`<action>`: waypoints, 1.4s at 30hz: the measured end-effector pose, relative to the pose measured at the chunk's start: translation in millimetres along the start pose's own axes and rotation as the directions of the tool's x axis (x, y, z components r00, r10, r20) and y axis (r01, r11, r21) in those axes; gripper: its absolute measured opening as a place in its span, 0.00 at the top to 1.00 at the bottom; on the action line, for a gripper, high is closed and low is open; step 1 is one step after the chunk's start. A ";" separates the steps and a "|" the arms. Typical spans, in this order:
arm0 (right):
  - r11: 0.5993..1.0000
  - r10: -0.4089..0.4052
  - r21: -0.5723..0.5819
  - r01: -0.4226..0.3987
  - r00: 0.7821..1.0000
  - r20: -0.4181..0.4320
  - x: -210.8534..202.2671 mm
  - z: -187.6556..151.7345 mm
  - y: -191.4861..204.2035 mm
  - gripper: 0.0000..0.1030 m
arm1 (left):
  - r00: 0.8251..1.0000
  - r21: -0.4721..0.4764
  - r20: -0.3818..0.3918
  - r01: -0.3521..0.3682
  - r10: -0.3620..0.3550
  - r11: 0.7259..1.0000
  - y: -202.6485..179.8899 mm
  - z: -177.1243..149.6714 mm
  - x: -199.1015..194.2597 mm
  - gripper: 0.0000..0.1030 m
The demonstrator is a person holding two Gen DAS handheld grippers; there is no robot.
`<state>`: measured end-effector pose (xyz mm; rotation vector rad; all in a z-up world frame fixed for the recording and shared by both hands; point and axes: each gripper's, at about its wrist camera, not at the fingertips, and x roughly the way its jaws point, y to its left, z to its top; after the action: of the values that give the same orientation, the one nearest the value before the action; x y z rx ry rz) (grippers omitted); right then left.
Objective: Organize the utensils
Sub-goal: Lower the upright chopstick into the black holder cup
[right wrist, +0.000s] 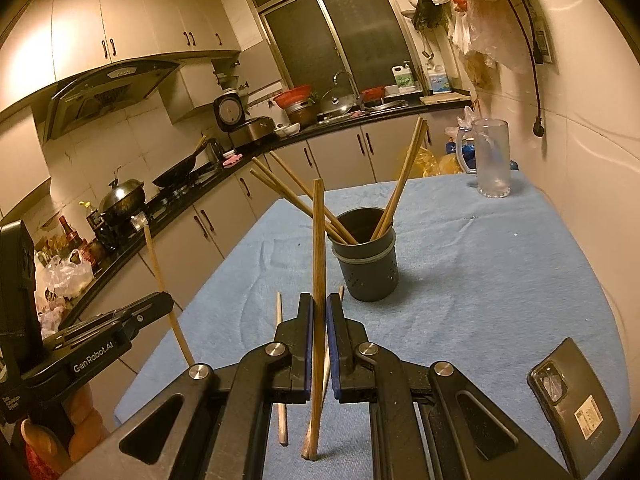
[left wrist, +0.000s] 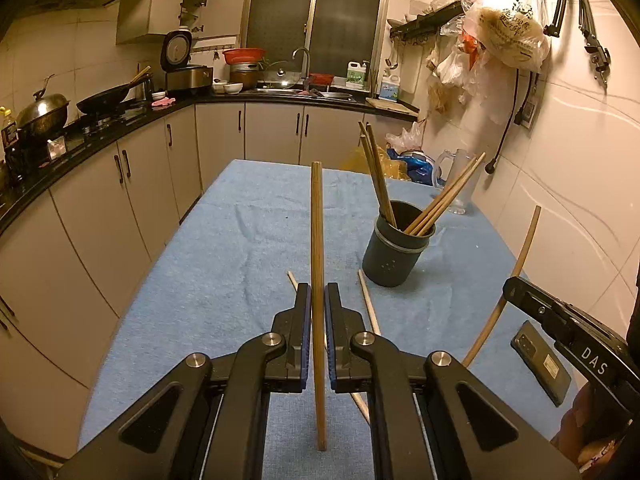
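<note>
My left gripper [left wrist: 318, 300] is shut on a wooden chopstick [left wrist: 317, 240] held upright above the blue cloth. My right gripper [right wrist: 319, 312] is shut on another wooden chopstick [right wrist: 318, 260], also upright. A dark grey utensil holder [left wrist: 394, 250] stands ahead and to the right of the left gripper, with several chopsticks leaning in it; it also shows in the right wrist view [right wrist: 366, 266], just beyond the right gripper. Two loose chopsticks [left wrist: 368, 306] lie on the cloth under the grippers. The right gripper's chopstick [left wrist: 516, 276] shows at the right in the left wrist view.
The table wears a blue cloth [left wrist: 240, 240]. A black phone [right wrist: 576, 404] lies at its near right. A frosted glass mug [right wrist: 492, 158] stands at the far right corner. Kitchen cabinets and counter [left wrist: 120, 128] run along the left and back. A tiled wall is at the right.
</note>
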<state>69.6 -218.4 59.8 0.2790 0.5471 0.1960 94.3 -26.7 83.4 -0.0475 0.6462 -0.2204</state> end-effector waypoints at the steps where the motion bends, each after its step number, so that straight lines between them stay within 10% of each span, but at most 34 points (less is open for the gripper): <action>1: 1.000 0.001 0.001 -0.001 1.000 0.001 -0.3 0.2 -0.3 0.93 | 1.000 0.000 0.000 0.002 -0.002 1.000 -0.2 0.4 -0.3 0.94; 42: 0.994 -0.058 0.101 0.044 0.988 0.145 -23.6 69.1 -35.2 0.93 | 0.989 0.054 0.101 0.106 -0.111 0.993 -31.3 77.7 -24.3 0.94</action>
<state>90.7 -272.1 116.8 0.3710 0.4164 0.0977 116.4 -53.9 163.3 -0.0473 0.5354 -0.3360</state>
